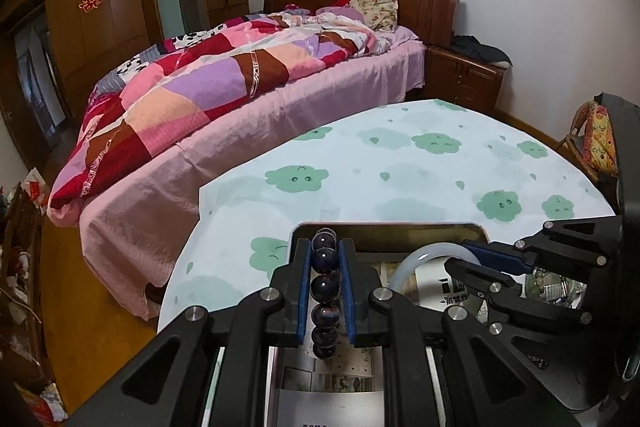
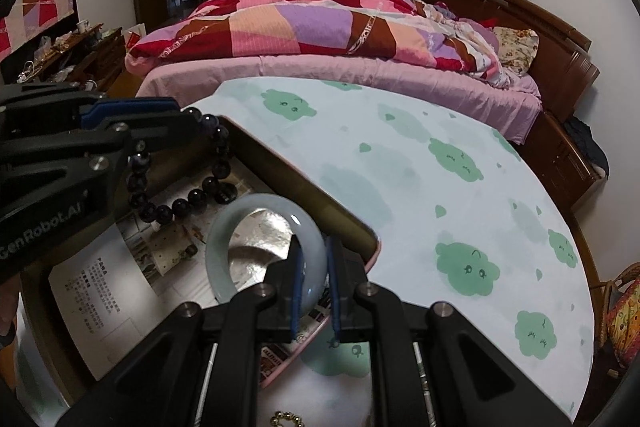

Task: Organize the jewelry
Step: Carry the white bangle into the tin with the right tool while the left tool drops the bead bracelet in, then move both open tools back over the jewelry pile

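My left gripper (image 1: 325,259) is shut on a dark purple bead bracelet (image 1: 325,285), which hangs between its blue pads over an open metal tin (image 1: 400,227) lined with printed paper. The same bracelet (image 2: 200,195) dangles from the left gripper (image 2: 176,119) in the right wrist view. My right gripper (image 2: 314,263) is shut on a pale jade bangle (image 2: 240,215), held upright over the tin (image 2: 304,183). The right gripper also shows in the left wrist view (image 1: 464,259), with the bangle (image 1: 420,255) in it.
The tin sits on a round table with a cloud-print cloth (image 2: 460,187). A gold bead piece (image 2: 286,419) lies on the cloth near the front edge. A bed with a patchwork quilt (image 1: 200,87) stands behind the table. A wicker chair (image 2: 620,311) stands at the right.
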### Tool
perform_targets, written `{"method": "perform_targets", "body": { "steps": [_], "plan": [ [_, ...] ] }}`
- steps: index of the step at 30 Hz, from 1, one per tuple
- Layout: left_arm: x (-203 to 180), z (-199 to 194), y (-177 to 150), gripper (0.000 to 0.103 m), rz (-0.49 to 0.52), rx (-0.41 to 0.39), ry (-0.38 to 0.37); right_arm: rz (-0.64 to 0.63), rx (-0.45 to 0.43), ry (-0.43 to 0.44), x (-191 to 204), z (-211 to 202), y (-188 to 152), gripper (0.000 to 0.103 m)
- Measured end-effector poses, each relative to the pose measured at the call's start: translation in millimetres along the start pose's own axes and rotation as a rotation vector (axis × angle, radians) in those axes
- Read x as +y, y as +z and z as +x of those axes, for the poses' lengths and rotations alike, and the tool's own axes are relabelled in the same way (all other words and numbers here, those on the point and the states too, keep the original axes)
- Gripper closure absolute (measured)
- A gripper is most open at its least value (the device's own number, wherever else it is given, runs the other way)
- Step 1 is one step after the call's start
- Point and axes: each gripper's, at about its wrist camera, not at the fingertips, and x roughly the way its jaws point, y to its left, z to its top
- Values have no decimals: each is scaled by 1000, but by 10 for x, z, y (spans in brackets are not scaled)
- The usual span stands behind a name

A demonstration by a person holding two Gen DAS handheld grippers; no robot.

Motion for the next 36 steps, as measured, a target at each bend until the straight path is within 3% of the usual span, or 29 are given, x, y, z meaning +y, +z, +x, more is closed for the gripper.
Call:
{"method": "perform_targets", "body": {
  "steps": [3,5,7,9,11,15,17,21,25,36],
  "plan": [
    [-16,5,-5,88,7,5,13,3,-2,3,1,-3,2,89],
    [-27,-10,-4,80,12,3,18,14,-9,7,-19,-12,5,88],
    [-35,-46,-1,46,10,-10,40,22,-18,9,-37,-34,7,85],
    [-32,-114,-4,31,11,-41,65,29,-26,12,-57,-67,-1,84],
    [-7,-191,-11,31,5,-59,51,27,-42,15,-87,-138,-28,85],
    [19,-286,-54,31,-23,-69,46,57,-69,13,-231,-340,-113,71],
    [-7,-329,-98,31,-34,-73,32,65,-82,3,-299,-444,-172,70],
    [-149,-418,-198,31,-41,-76,20,91,-92,-5,-440,-599,-299,68],
    [-362,-517,-301,31,-39,-79,-28,130,-105,-29,-592,-760,-480,58],
    [-1094,-726,-493,31,65,-80,-126,276,-48,-97,-1021,-971,-1299,56]
  ]
}}
